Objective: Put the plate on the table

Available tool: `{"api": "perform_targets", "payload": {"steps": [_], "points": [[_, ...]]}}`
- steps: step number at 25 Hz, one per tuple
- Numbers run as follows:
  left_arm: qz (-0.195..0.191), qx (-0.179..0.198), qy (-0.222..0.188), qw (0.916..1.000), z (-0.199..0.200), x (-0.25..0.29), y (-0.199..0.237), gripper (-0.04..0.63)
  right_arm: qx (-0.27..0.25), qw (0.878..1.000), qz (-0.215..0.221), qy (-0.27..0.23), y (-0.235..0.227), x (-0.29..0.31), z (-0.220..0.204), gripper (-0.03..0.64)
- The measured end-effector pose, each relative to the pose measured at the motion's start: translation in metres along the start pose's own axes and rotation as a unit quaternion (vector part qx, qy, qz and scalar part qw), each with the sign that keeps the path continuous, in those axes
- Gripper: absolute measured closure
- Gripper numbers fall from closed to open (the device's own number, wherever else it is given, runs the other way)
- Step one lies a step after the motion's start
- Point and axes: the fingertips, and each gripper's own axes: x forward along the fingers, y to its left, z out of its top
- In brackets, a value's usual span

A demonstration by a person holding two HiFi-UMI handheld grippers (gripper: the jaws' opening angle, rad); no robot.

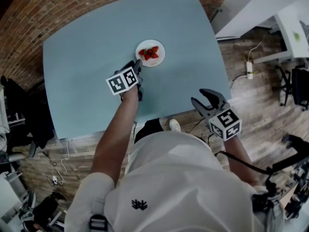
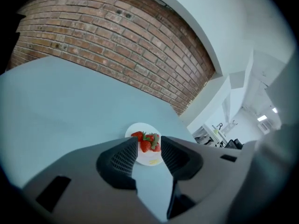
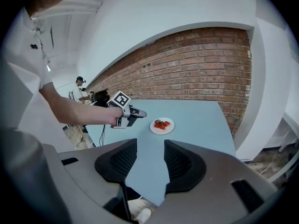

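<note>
A small white plate (image 1: 161, 52) with several red strawberries (image 1: 149, 53) rests flat on the light blue table (image 1: 91, 76), toward its far middle. My left gripper (image 1: 138, 65) hovers just on the near side of the plate, open, with nothing held. In the left gripper view the plate (image 2: 150, 159) shows through the gap of the left gripper (image 2: 149, 143), beyond the tips and untouched. My right gripper (image 1: 198, 96) is open and empty near the table's near right corner. The right gripper view shows the right gripper (image 3: 150, 146) wide apart, with the plate (image 3: 164, 130) and left gripper (image 3: 140, 113) far ahead.
A brick wall (image 2: 117, 41) runs behind the table's far edge. Right of the table lie a wooden floor with a power strip and cables (image 1: 249, 67), a white desk (image 1: 295, 33) and black chairs (image 1: 297, 88). Dark gear (image 1: 24, 110) stands at the left. A person (image 3: 80, 88) stands far back.
</note>
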Motion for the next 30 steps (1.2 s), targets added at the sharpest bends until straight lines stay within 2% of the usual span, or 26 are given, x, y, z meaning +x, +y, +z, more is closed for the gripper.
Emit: {"api": "perform_targets", "payload": {"steps": [4,8,9,13,18,26,28,30], "points": [[-0.026,0.004,-0.033,0.9991,-0.002,-0.043,-0.027,0.442,-0.028,0.999,0.017,-0.01,0.008,-0.012,-0.001,0.436],[-0.052,0.007,-0.056,0.997,-0.021,-0.091,-0.056,0.443,-0.054,0.998,0.034,-0.021,0.019,-0.03,-0.007,0.436],[-0.058,0.009,-0.064,0.9963,-0.026,-0.104,-0.063,0.457,-0.06,0.997,0.038,-0.023,0.022,-0.035,-0.009,0.436],[-0.079,0.011,-0.099,0.9919,-0.05,-0.159,-0.091,0.589,-0.076,0.995,0.056,-0.028,0.035,-0.051,-0.028,0.436],[-0.114,0.024,-0.136,0.9838,-0.078,-0.223,-0.132,0.594,-0.088,0.992,0.087,-0.032,0.055,-0.068,-0.048,0.437],[-0.156,0.095,-0.117,0.9762,-0.116,-0.286,-0.188,0.594,-0.115,0.985,0.119,-0.047,0.087,-0.079,-0.044,0.439],[-0.162,0.105,-0.109,0.9752,-0.121,-0.296,-0.199,0.594,-0.121,0.985,0.116,-0.048,0.09,-0.081,-0.043,0.491],[-0.169,0.124,-0.104,0.9722,-0.128,-0.303,-0.207,0.594,-0.125,0.984,0.113,-0.048,0.093,-0.083,-0.044,0.497]]}}
